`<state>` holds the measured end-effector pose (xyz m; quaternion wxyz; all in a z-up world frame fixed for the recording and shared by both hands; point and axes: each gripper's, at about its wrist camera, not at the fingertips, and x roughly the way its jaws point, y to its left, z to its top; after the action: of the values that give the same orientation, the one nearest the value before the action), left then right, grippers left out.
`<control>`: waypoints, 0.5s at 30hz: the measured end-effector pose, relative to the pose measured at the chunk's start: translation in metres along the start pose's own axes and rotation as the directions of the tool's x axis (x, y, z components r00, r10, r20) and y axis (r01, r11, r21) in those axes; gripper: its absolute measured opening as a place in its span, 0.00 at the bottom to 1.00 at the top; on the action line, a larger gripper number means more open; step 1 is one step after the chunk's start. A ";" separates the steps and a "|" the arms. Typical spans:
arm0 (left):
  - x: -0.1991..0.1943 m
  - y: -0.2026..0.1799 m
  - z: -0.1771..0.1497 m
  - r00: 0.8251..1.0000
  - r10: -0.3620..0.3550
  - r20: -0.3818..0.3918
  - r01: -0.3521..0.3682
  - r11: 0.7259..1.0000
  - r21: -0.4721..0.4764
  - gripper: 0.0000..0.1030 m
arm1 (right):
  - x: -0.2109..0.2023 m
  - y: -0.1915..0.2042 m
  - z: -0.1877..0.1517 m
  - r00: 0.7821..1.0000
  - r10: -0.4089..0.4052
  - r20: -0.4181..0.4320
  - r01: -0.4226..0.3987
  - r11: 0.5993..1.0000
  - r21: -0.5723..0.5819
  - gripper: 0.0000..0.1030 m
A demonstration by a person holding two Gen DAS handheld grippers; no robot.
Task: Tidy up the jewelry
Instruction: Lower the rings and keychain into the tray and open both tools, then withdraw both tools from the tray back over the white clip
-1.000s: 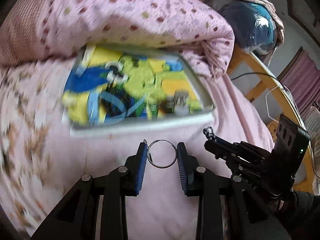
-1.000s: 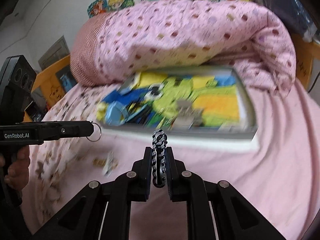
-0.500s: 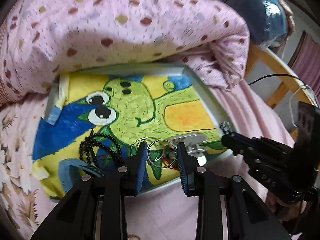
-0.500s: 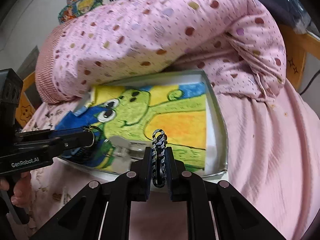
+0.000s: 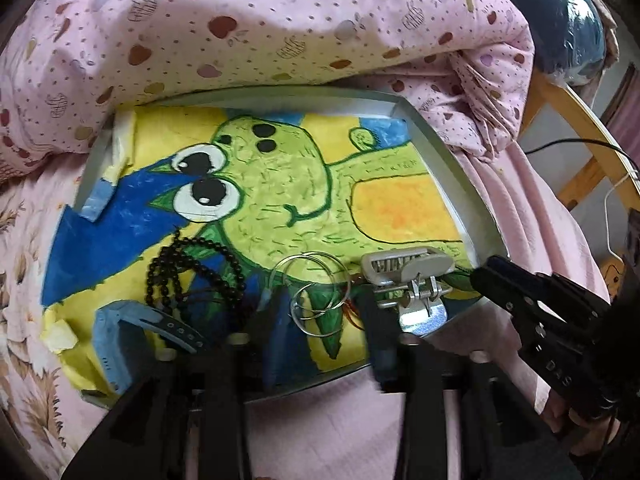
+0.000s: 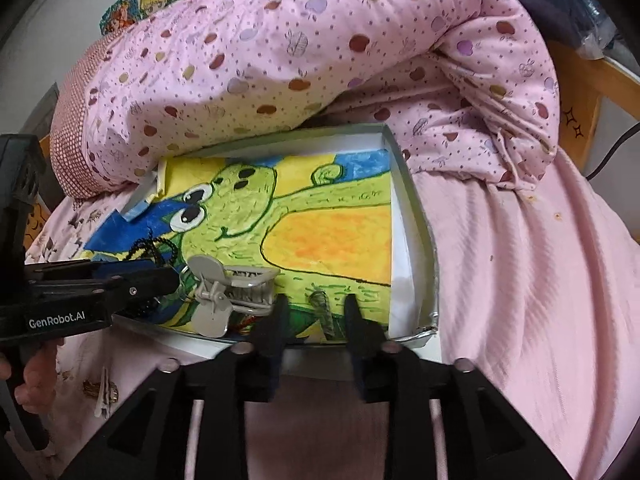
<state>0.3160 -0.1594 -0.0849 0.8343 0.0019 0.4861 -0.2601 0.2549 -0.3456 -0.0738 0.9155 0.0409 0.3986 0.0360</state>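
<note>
We see our left gripper [image 5: 318,320] spread wide over the tray [image 5: 456,184], its fingers apart on either side of the thin metal rings [image 5: 316,292] lying loose on the frog drawing, touching neither. Our right gripper [image 6: 314,322] is likewise spread, and the dark braided bracelet [image 6: 325,314] lies between its fingers inside the tray's near edge, beside the grey hair claw [image 6: 228,288].

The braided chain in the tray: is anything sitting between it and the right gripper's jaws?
Nothing visible does. The chain lies on the frog drawing in the tray, right in the gap of the open right gripper. The grey hair claw sits off to its left, outside the jaws.
</note>
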 end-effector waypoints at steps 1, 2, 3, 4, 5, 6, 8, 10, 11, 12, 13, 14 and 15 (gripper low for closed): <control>-0.003 0.001 0.001 1.000 0.003 0.010 -0.003 1.000 -0.013 0.47 | -0.004 0.000 0.000 1.000 -0.001 0.013 0.001 1.000 0.000 0.34; -0.008 0.003 0.001 1.000 0.001 0.025 -0.001 1.000 -0.030 0.50 | -0.010 0.001 0.001 1.000 -0.005 0.031 0.005 1.000 0.000 0.35; -0.013 0.005 0.001 0.999 0.000 0.042 0.002 0.999 -0.045 0.53 | -0.014 0.002 0.002 0.999 -0.008 0.042 0.008 1.000 0.001 0.37; -0.019 0.007 0.001 0.998 0.005 0.061 -0.001 0.998 -0.058 0.55 | -0.020 0.003 0.002 0.998 -0.010 0.061 0.010 1.000 0.005 0.42; -0.025 0.008 0.001 0.997 0.012 0.081 -0.007 0.998 -0.068 0.58 | -0.027 0.004 0.003 0.996 -0.010 0.083 0.009 1.000 0.009 0.50; -0.033 0.009 0.001 0.994 0.022 0.110 -0.013 0.997 -0.079 0.58 | -0.032 0.005 0.004 0.995 -0.009 0.098 0.008 1.000 0.010 0.54; -0.050 0.010 -0.002 0.986 0.034 0.165 -0.019 0.996 -0.092 0.63 | -0.048 0.009 0.006 0.990 -0.005 0.144 0.003 1.000 0.013 0.67; -0.072 0.010 -0.007 0.973 0.039 0.229 -0.016 0.994 -0.104 0.89 | -0.067 0.017 0.008 0.980 -0.003 0.199 0.002 1.000 0.005 0.74; -0.082 0.010 -0.009 0.963 0.039 0.267 -0.009 0.994 -0.113 0.96 | -0.077 0.022 0.009 0.974 -0.004 0.227 0.005 1.000 -0.002 0.77; -0.095 0.011 -0.013 0.948 0.042 0.315 -0.003 0.992 -0.124 0.96 | -0.084 0.025 0.009 0.969 -0.006 0.246 0.008 1.000 -0.007 0.78; -0.105 0.011 -0.016 0.937 0.050 0.345 -0.006 0.992 -0.129 0.96 | -0.095 0.030 0.009 0.961 -0.007 0.275 0.012 1.000 -0.017 0.80; -0.117 0.010 -0.019 0.925 0.065 0.374 -0.017 0.991 -0.129 0.96 | -0.104 0.035 0.008 0.955 -0.008 0.297 0.015 1.000 -0.023 0.85; -0.125 0.010 -0.021 0.916 0.077 0.393 -0.028 0.991 -0.128 0.96 | -0.111 0.038 0.007 0.950 -0.009 0.313 0.018 1.000 -0.026 0.87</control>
<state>0.2545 -0.0915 0.0036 0.9208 -0.0880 0.3213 -0.2030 0.1838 -0.3189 0.0153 0.9678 0.0305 0.2482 0.0285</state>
